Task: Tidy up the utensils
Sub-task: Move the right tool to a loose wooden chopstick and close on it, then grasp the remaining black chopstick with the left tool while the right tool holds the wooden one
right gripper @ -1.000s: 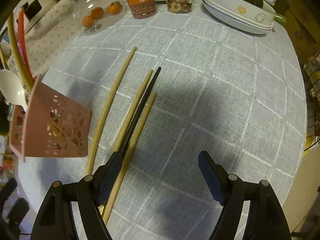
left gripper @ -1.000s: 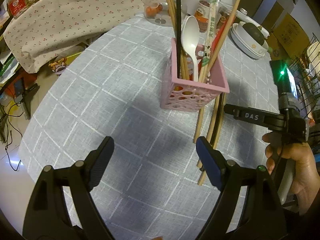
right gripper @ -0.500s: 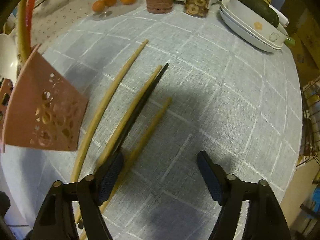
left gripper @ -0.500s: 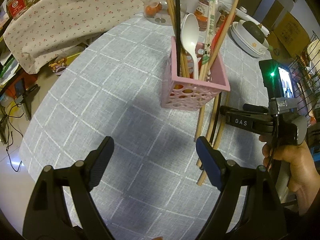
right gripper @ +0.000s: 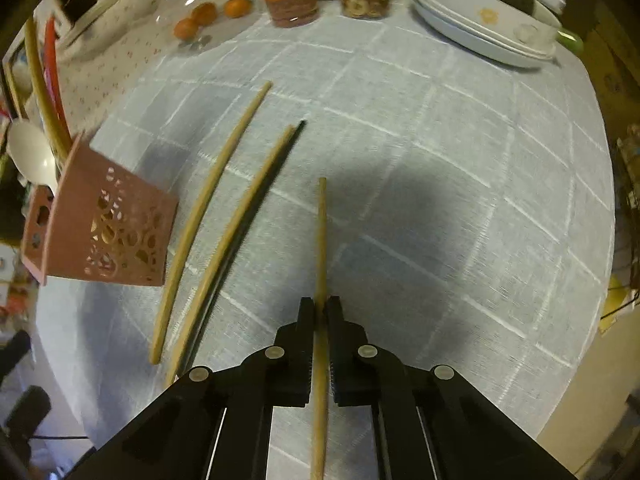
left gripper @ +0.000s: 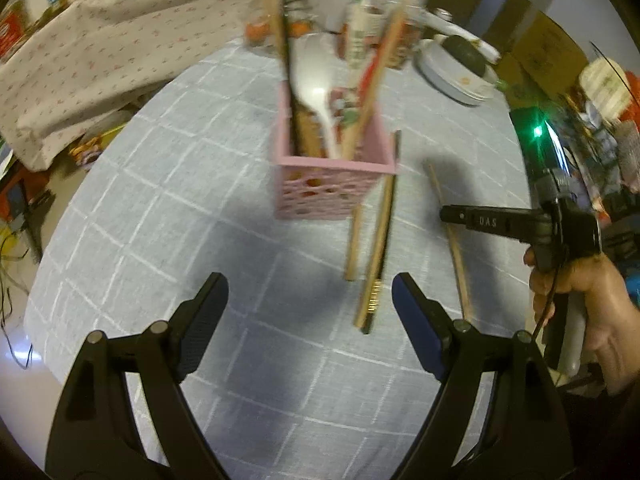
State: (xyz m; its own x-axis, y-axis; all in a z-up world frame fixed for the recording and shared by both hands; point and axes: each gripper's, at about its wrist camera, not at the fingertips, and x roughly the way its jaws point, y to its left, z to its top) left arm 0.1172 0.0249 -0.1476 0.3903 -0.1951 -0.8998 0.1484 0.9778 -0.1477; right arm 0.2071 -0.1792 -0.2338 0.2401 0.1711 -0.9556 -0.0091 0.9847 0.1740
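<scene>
We recorded a round desk (left gripper: 168, 216) under a pale blue checked cloth (right gripper: 460, 184), dimly lit with soft shadows. A floral-print cloth (left gripper: 100, 60) draped furniture behind it. Cardboard boxes (left gripper: 548, 52) stood against a bluish wall (left gripper: 600, 12).

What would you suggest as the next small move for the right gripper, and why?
Probably lift the wooden chopstick and swing it toward the pink basket. The right gripper is shut on it, while three more sticks lie on the tablecloth beside the basket. The left gripper is open and holds nothing.
</scene>
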